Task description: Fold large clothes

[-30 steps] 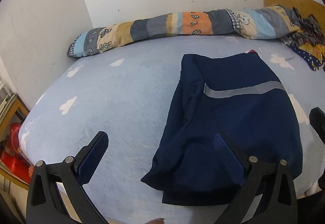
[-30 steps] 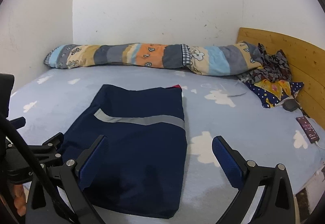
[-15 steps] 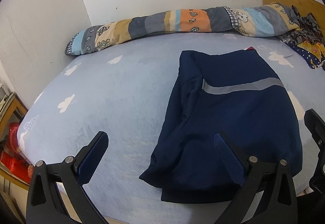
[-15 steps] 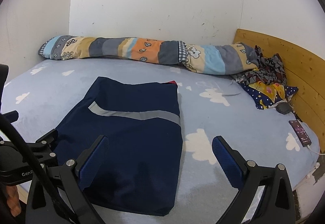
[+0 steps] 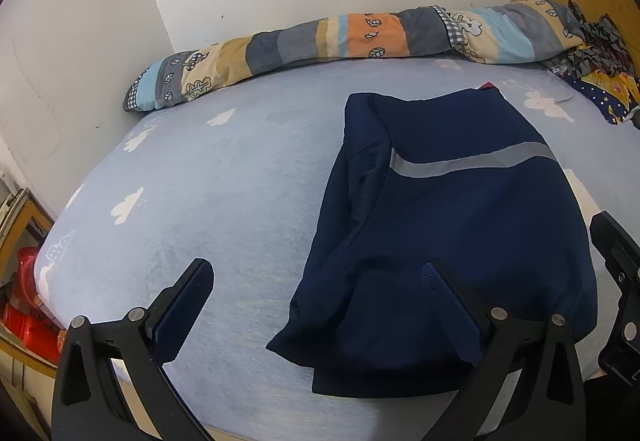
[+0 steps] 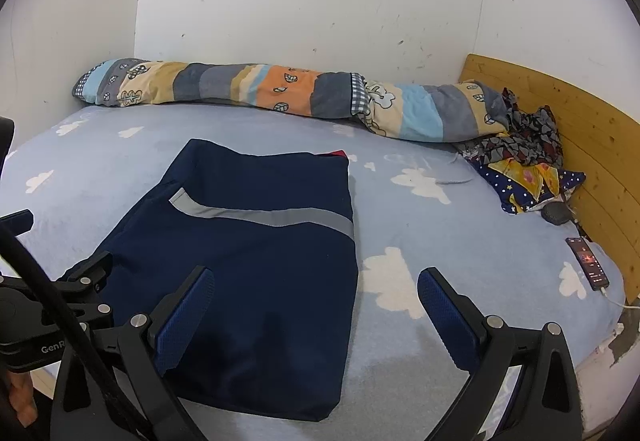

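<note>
A navy garment (image 5: 452, 225) with a grey reflective stripe lies folded into a long rectangle on the light blue bed (image 5: 224, 177). It also shows in the right wrist view (image 6: 256, 253). Its left side is bunched in loose folds. My left gripper (image 5: 316, 281) is open and empty, held above the garment's near left corner. My right gripper (image 6: 312, 289) is open and empty, held above the garment's near right edge. Neither gripper touches the cloth.
A rolled patchwork quilt (image 6: 280, 89) lies along the far wall. Crumpled patterned clothes (image 6: 524, 161) sit by the wooden headboard (image 6: 592, 157). A phone (image 6: 588, 261) on a cable lies at the bed's right edge. A red object (image 5: 24, 305) stands beside the bed at left.
Both grippers have pulled back and risen a little from the bed; the garment sits slightly farther off in both views. The garment has not moved and both grippers stay open.
</note>
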Demonstrator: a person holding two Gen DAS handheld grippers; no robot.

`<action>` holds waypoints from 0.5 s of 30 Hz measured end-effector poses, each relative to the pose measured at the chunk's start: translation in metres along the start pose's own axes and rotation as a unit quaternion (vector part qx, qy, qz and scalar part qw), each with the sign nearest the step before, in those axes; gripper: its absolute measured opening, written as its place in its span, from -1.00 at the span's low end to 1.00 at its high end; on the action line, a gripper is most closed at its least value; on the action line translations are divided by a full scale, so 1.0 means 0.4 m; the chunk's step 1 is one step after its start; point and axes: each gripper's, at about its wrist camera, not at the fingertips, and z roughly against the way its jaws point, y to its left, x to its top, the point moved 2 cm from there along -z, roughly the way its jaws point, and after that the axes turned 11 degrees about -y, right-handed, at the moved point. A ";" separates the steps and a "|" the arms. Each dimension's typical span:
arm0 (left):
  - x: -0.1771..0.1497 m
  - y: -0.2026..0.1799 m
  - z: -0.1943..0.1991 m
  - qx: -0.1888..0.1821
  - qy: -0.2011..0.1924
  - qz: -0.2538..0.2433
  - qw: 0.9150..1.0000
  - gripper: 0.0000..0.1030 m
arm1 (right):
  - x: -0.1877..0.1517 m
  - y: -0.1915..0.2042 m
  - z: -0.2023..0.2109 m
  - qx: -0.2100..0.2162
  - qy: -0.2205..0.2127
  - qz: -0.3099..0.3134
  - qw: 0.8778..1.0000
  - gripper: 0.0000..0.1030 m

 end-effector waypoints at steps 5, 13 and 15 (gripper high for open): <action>-0.001 -0.003 0.000 -0.002 0.000 -0.002 1.000 1.00 | -0.002 -0.002 -0.002 0.001 0.001 -0.001 1.000 1.00; 0.000 -0.006 0.000 -0.004 0.000 -0.002 1.000 1.00 | -0.002 -0.001 -0.002 0.001 0.002 0.001 1.000 1.00; 0.000 -0.006 -0.001 -0.005 -0.001 -0.003 1.000 1.00 | -0.002 -0.003 -0.004 0.002 0.002 0.000 1.000 1.00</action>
